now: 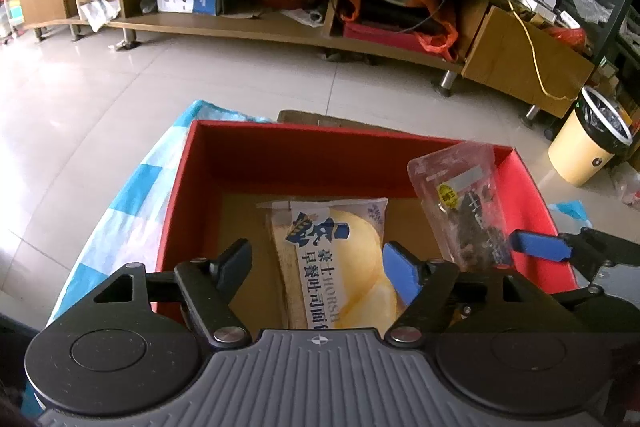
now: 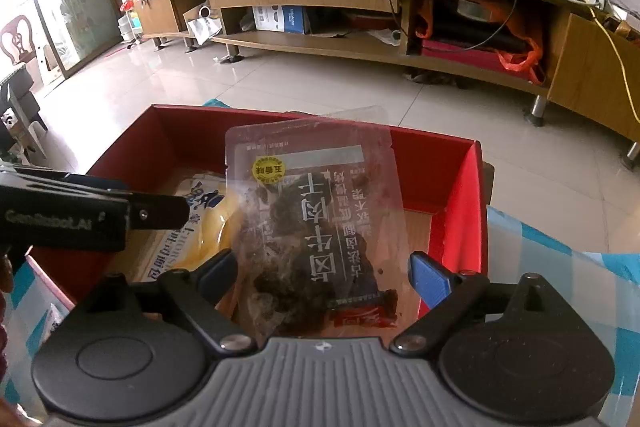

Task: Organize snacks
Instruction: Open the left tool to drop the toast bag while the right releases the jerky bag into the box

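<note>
Inside the red box (image 1: 280, 163), a bread packet (image 1: 340, 259) lies flat beneath the left gripper (image 1: 320, 263), fingers apart. The right gripper (image 2: 320, 273) straddles a clear jerky pouch (image 2: 316, 211), fingers apart, by the right wall. Only the right view shows the pouch's printed face.

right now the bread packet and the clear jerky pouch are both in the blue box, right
Not quite: the box is red, not blue. The blue you may be seeing is the checked cloth under it. The left wrist view shows the bread packet and the clear jerky pouch inside its red walls.
</note>
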The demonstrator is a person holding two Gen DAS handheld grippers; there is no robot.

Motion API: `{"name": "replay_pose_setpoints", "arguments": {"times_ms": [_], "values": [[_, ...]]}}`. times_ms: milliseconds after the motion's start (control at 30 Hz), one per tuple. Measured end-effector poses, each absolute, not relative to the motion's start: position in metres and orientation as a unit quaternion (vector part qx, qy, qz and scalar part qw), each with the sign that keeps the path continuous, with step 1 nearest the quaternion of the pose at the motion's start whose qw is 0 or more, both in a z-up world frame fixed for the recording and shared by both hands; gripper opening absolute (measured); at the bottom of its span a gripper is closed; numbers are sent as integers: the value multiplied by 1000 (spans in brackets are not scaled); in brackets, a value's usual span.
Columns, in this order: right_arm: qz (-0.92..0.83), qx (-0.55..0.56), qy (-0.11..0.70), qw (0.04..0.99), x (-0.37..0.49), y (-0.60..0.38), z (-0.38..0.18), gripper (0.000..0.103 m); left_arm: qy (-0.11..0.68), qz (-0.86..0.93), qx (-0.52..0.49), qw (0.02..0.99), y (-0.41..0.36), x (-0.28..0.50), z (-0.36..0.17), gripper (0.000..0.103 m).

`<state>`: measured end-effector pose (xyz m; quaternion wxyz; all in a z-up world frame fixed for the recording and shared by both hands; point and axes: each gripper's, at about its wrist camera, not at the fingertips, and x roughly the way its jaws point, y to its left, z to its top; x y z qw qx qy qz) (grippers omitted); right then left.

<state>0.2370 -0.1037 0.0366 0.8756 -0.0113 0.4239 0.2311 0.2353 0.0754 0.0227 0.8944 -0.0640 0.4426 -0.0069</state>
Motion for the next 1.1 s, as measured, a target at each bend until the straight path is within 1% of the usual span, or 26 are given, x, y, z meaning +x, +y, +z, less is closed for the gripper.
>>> {"name": "replay_pose_setpoints", "arguments": {"times_ms": [100,133,367,467,700,1100], "values": [[228,-6,422,878,238,-105,39,91,439,-7,-68,896,75,233,27,85],[227,-6,420,879,238,-105,39,92,438,-8,-69,896,75,232,27,85],[227,2,422,878,238,-108,40,93,437,-17,-82,895,76,229,32,86],[226,3,424,877,239,-108,40,96,438,-18,-83,895,76,227,33,86],[222,16,421,880,236,-112,44,96,437,-20,-77,896,76,216,37,86],[243,23,403,882,216,-114,63,96,451,-26,-61,890,97,159,35,88]]}}
